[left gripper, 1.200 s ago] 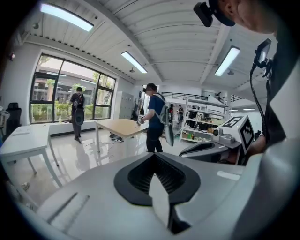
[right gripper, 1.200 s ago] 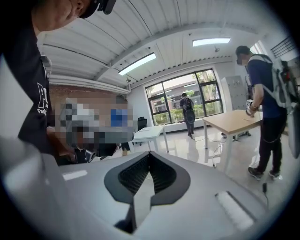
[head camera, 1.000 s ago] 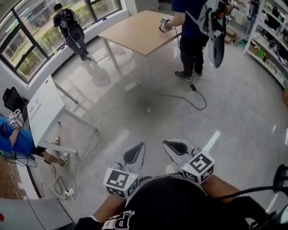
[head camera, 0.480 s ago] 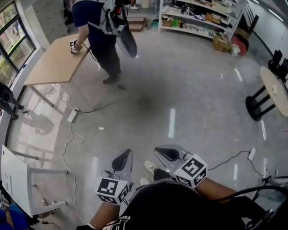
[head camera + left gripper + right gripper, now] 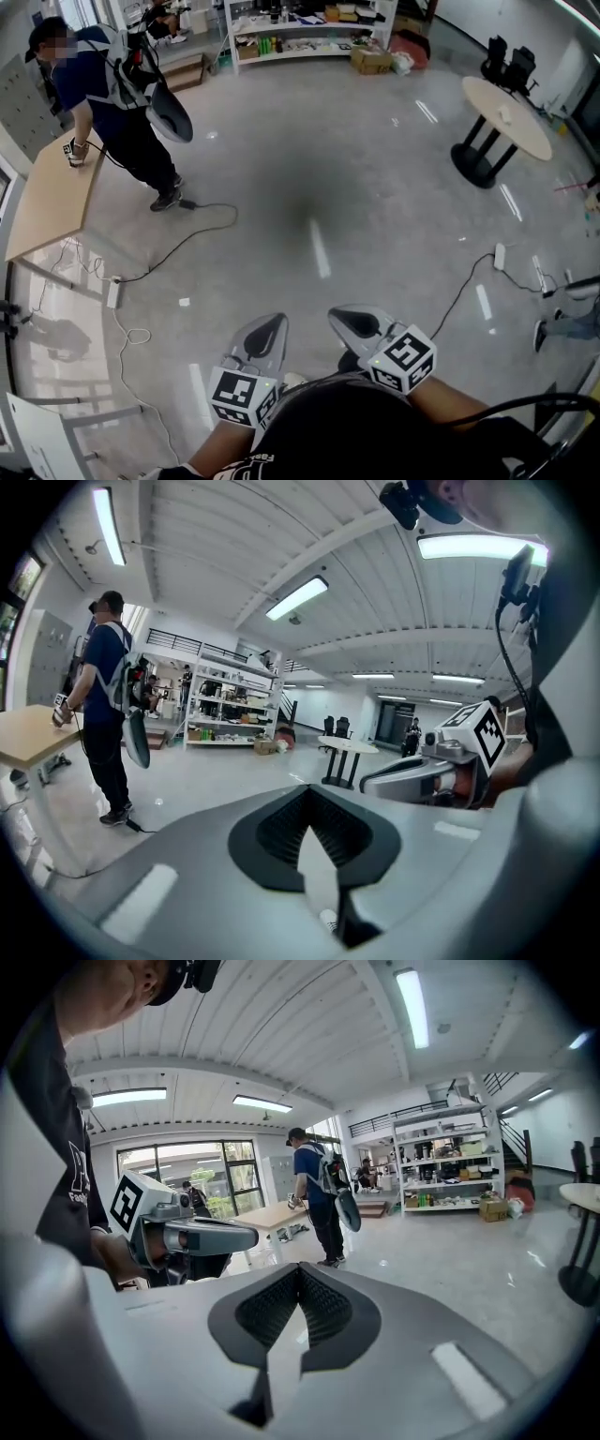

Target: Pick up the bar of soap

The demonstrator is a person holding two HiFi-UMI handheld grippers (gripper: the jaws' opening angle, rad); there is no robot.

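View swung right; tools (image 5: 266, 330) (image 5: 361, 325) closed.

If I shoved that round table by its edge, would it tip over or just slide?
The round table would probably slide rather than tip, since its dark legs seem to angle down to a broad base. The floor looks polished and glossy, so it may skid fairly easily. With that wide top, it likely feels heavy to move.

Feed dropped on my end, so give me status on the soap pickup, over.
Left gripper shut, empty. Right gripper shut, empty. No bar of soap in any view. Only floor ahead, person far left.
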